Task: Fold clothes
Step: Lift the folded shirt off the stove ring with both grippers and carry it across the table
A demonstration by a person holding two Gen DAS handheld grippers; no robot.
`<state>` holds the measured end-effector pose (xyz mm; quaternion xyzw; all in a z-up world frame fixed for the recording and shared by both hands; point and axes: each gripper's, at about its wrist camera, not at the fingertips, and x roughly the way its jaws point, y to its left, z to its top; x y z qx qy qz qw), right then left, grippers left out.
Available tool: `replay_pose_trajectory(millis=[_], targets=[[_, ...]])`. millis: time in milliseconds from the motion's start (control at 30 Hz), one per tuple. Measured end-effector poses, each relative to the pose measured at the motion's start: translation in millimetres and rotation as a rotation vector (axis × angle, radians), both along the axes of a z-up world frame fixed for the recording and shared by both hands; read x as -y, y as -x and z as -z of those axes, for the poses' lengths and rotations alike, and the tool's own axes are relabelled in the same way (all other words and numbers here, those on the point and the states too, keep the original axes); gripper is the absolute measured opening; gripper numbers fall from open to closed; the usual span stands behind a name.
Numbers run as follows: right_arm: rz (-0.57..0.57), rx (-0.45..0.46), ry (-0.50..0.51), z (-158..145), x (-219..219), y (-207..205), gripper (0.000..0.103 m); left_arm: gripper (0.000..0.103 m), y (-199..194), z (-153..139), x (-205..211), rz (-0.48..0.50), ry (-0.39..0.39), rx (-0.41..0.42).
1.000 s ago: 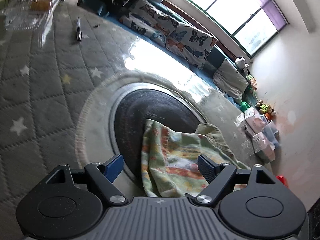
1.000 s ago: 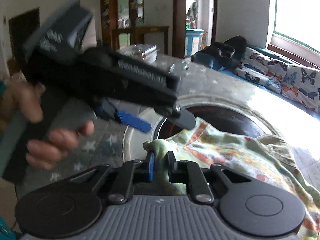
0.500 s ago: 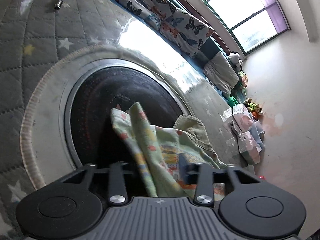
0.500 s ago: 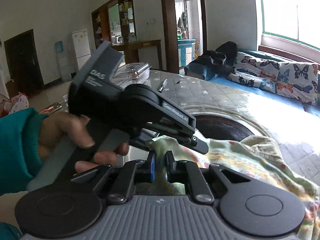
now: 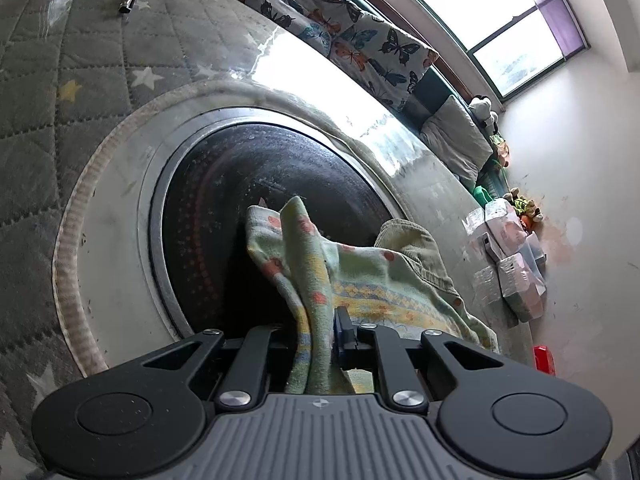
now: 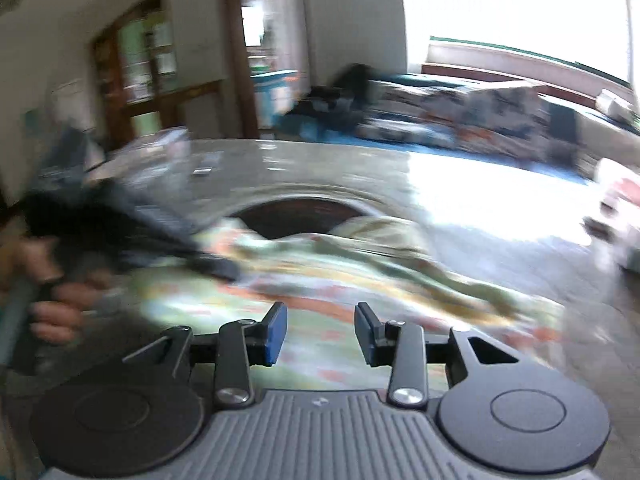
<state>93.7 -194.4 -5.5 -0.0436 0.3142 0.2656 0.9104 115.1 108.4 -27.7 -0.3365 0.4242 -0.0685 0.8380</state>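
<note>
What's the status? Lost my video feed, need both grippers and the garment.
Left gripper shut on patterned garment. Right gripper open above it, view blurred. Garment draped over round black hotplate. Nothing blocking.

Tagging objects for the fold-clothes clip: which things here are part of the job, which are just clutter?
In the job:
- patterned garment, pinched in the left tool
- right tool, open above the same cloth
- olive corduroy garment beneath it

Lying about:
- black round plate set in the table
- pen-like item
- butterfly cushions
- red object
</note>
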Motion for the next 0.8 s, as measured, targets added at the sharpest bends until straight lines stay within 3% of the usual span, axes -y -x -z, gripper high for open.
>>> replay_pose_trajectory(millis=[67, 267, 367, 500, 667, 733, 800], targets=[[0.098, 0.012, 0.024, 5.5, 22.3, -10.0, 0.046, 0.014, -0.5, -0.3, 0.6, 0.001, -0.005, 0.000], [0.317, -0.031, 0.009, 25.8, 77.8, -45.1, 0.052, 0.015, -1.3, -1.3, 3.1, 0.003, -0.021, -0.001], [0.360, -0.060, -0.018, 35.1, 90.4, -55.3, 0.059, 0.015, -2.2, -2.1, 4.0, 0.003, -0.028, -0.007], [0.363, -0.070, -0.041, 42.4, 87.9, -63.5, 0.057, 0.015, -4.5, -3.6, 6.7, 0.004, -0.041, -0.014], [0.316, -0.072, -0.049, 39.6, 72.4, -59.1, 0.020, 0.015, -6.0, -3.9, 8.7, 0.011, -0.057, -0.005], [0.324, -0.065, -0.061, 37.1, 71.9, -56.8, 0.012, 0.015, -5.2, -4.9, 10.8, 0.017, -0.070, 0.007], [0.325, -0.051, -0.081, 32.2, 74.4, -52.8, 0.010, 0.014, -4.1, -7.3, 13.3, 0.024, -0.083, 0.024]])
